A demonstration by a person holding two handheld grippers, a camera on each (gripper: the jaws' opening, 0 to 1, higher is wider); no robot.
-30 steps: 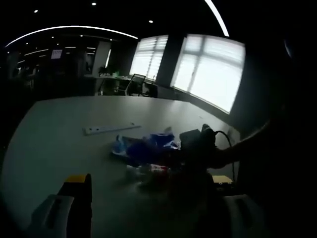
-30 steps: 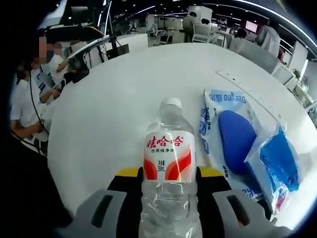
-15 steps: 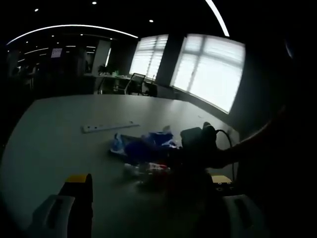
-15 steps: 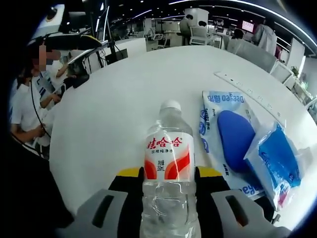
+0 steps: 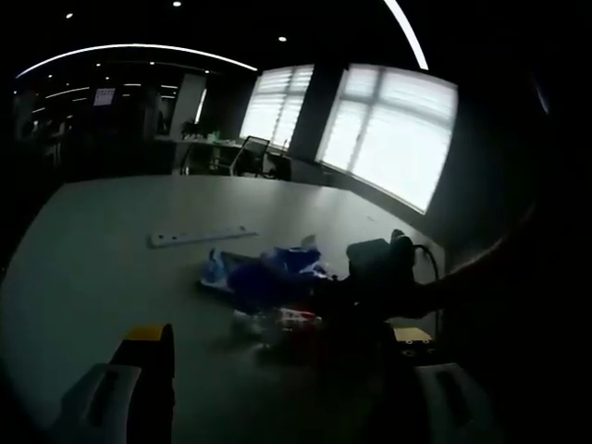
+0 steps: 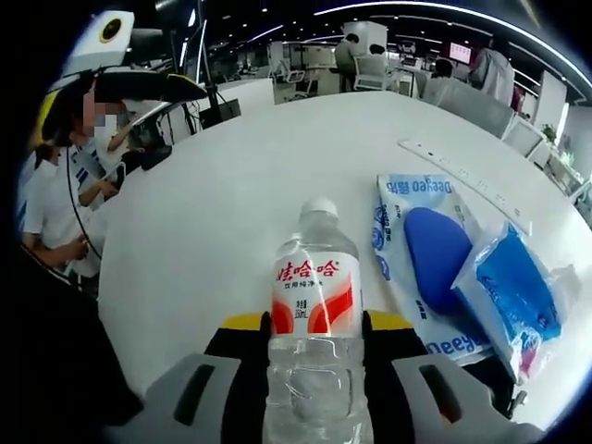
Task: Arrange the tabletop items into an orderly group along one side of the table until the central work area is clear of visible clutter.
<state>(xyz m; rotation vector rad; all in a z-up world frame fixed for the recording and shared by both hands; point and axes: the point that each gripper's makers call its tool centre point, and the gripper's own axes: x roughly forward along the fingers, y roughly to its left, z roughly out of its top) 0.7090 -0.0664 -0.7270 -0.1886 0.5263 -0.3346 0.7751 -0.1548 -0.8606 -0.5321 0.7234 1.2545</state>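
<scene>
— Where is the clear plastic water bottle with the red and white label?

— Clamped in my right gripper, cap pointing away along the jaws. The white packet with a blue oval and the blue plastic bag lie just right of it.

— Your left gripper?

— Jaws apart, holding nothing, near over the round white table in a dim office.

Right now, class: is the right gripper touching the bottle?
Touching. The right gripper view shows the bottle clamped between the right gripper jaws, no gap either side.
</scene>
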